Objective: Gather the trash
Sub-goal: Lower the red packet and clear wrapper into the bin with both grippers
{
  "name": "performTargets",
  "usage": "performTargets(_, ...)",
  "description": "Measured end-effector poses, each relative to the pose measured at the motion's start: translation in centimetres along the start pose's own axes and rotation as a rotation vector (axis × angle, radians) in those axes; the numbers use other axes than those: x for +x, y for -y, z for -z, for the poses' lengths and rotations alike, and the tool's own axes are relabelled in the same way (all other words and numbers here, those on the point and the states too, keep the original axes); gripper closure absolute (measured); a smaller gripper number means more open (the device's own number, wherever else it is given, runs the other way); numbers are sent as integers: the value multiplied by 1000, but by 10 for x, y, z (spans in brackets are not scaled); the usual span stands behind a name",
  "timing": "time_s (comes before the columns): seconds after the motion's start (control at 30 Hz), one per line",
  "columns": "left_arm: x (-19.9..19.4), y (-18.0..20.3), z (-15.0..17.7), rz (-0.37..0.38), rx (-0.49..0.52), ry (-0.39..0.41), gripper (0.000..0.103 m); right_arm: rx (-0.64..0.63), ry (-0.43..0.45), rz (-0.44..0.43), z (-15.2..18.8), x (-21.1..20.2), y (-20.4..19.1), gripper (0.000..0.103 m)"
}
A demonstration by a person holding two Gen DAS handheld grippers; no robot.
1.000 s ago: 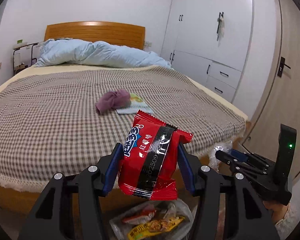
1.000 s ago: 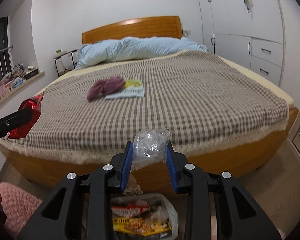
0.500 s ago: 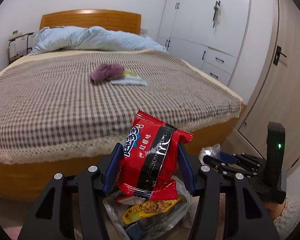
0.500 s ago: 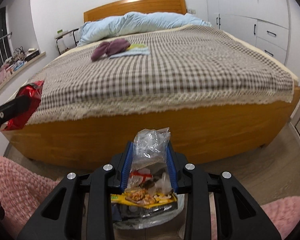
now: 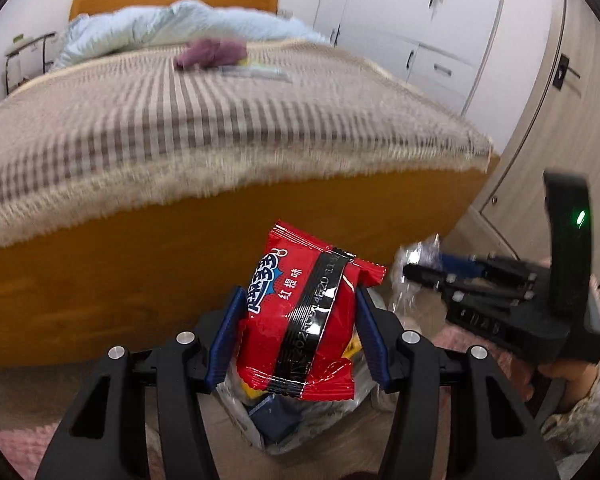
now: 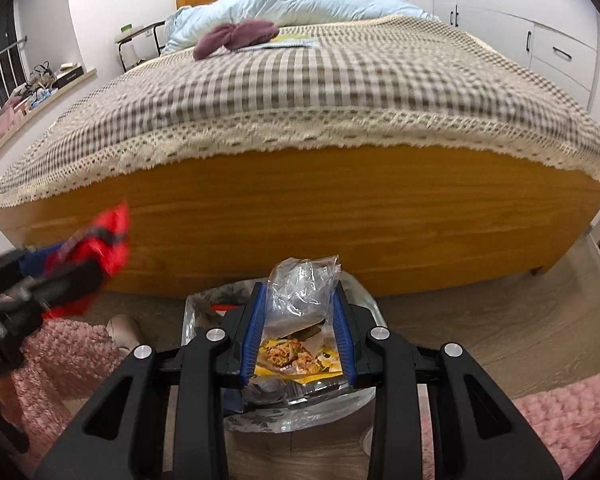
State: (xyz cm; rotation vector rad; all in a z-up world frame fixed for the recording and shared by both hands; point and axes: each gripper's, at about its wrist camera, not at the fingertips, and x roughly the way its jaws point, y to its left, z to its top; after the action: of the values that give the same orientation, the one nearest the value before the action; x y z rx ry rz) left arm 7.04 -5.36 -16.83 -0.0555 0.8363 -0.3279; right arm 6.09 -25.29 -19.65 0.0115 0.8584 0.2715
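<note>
My left gripper (image 5: pixel 300 320) is shut on a red snack packet (image 5: pixel 304 312) with a black band, held just above the trash bag (image 5: pixel 292 420) on the floor. In the right wrist view my right gripper (image 6: pixel 300 320) is shut on a crumpled clear plastic wrapper (image 6: pixel 304 288), also over the open trash bag (image 6: pixel 356 292), which holds a yellow food packet (image 6: pixel 296 356) and other wrappers. The right gripper (image 5: pixel 424 268) with its wrapper shows at the right of the left view. The left gripper (image 6: pixel 72 264) with the red packet (image 6: pixel 108 236) is blurred at the left of the right view.
A wooden bed frame (image 6: pixel 300 216) with a checked cover (image 6: pixel 320 92) stands right behind the bag. A purple cloth (image 6: pixel 236 36) and a flat packet (image 6: pixel 292 42) lie on the bed. Pink rugs (image 6: pixel 560 420) flank the bag. White wardrobes (image 5: pixel 420 40) are at the right.
Both grippers have dropped from bed height to just above the trash bag, tilting downward. Each still holds its piece of trash; the bag now fills the space under the fingers.
</note>
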Motion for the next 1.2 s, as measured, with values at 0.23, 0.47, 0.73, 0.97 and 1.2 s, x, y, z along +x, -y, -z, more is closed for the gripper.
performTargets(0.23,35,-12,25,0,-21,-97,51,-1,-39,-3,6,19,-3,71)
performTargets(0.47,54,-13,33,-8,-29,-144,51,-11,-81,4,11,31,-3,71)
performTargets(0.73,56,-6,27,3,-10,-137,51,10,-112,30,17,35,11,71)
performTargets(0.97,57,-3,29,-2,2,-142,51,6,-117,38,20,31,16,71)
performTargets(1.2,68,-11,34,-19,-24,-190,51,1,-122,35,16,39,7,71)
